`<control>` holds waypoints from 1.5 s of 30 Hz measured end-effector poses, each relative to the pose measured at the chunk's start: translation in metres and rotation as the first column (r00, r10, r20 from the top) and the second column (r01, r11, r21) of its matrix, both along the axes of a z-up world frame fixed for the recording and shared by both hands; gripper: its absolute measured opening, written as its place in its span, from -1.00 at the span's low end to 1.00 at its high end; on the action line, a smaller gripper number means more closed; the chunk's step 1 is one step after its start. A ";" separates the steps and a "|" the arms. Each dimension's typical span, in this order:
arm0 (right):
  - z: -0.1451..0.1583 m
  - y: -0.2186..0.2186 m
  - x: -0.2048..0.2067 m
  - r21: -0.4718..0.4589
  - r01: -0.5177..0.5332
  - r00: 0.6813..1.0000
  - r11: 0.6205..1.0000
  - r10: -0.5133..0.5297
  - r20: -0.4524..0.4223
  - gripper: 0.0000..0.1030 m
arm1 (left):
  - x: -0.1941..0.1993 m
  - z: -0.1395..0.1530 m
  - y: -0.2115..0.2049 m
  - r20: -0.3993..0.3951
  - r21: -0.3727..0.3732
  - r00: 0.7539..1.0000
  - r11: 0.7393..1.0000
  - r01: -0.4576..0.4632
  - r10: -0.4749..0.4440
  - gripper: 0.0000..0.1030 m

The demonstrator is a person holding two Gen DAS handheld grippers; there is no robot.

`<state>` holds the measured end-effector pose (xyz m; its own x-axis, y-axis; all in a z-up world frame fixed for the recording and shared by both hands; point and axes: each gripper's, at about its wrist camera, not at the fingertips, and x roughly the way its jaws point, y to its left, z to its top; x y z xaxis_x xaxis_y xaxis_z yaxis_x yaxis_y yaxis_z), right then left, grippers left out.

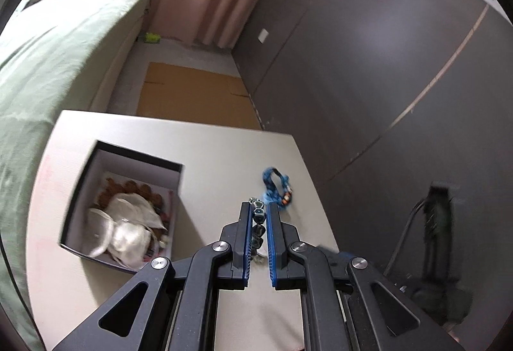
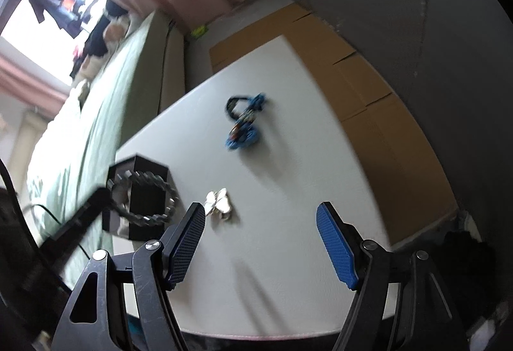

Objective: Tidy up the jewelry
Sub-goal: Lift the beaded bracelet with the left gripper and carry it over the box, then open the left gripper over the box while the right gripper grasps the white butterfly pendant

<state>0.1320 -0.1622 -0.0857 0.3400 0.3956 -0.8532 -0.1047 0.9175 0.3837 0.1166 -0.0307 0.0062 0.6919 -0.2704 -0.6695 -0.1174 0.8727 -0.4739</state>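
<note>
My left gripper [image 1: 258, 206] is shut on a dark beaded bracelet [image 1: 258, 224] and holds it above the white table [image 1: 208, 152]. In the right wrist view the same bracelet [image 2: 142, 198] hangs as a ring from the left gripper over an open dark box [image 2: 147, 171]. That box [image 1: 96, 190] holds white and brown jewelry pieces. A blue braided bracelet [image 1: 274, 187] lies on the table beyond the left fingertips; it also shows in the right wrist view [image 2: 243, 123]. A small pale ornament [image 2: 219, 203] lies near my right gripper [image 2: 261, 219], which is open and empty.
A bed with a green cover [image 1: 48, 55] runs along the table's left side. Flat cardboard [image 1: 189, 91] lies on the floor beyond the table. A grey wall [image 1: 368, 62] stands to the right, with a plug and cable [image 1: 433, 209] low on it.
</note>
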 end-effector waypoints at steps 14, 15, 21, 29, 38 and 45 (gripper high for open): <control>-0.027 0.064 0.006 -0.154 -0.079 0.997 0.985 0.077 -0.016 0.41 | -0.017 0.018 0.072 0.039 -0.070 0.994 0.993 -0.098 0.101 -0.84; -0.029 0.069 0.007 -0.174 -0.084 0.996 0.981 0.083 -0.015 0.41 | -0.018 0.018 0.078 0.037 -0.075 0.993 0.992 -0.106 0.109 -0.84; -0.038 0.079 0.010 -0.233 -0.099 0.995 0.967 0.097 -0.021 0.41 | -0.016 0.013 0.091 0.017 -0.088 0.991 0.988 -0.129 0.131 -0.84; -0.035 0.095 0.003 -0.355 -0.147 0.987 0.923 0.160 0.007 0.16 | -0.011 0.000 0.094 -0.030 -0.089 0.986 0.982 -0.166 0.164 -0.84; -0.016 0.082 -0.012 -0.296 -0.159 0.982 0.942 0.180 0.046 -0.17 | -0.018 -0.014 0.100 -0.133 -0.099 0.971 0.972 -0.214 0.200 -0.69; 0.017 0.066 -0.030 -0.130 -0.143 0.978 0.981 0.160 0.133 -0.17 | -0.037 0.001 0.103 -0.073 -0.080 0.969 0.967 -0.242 0.236 0.19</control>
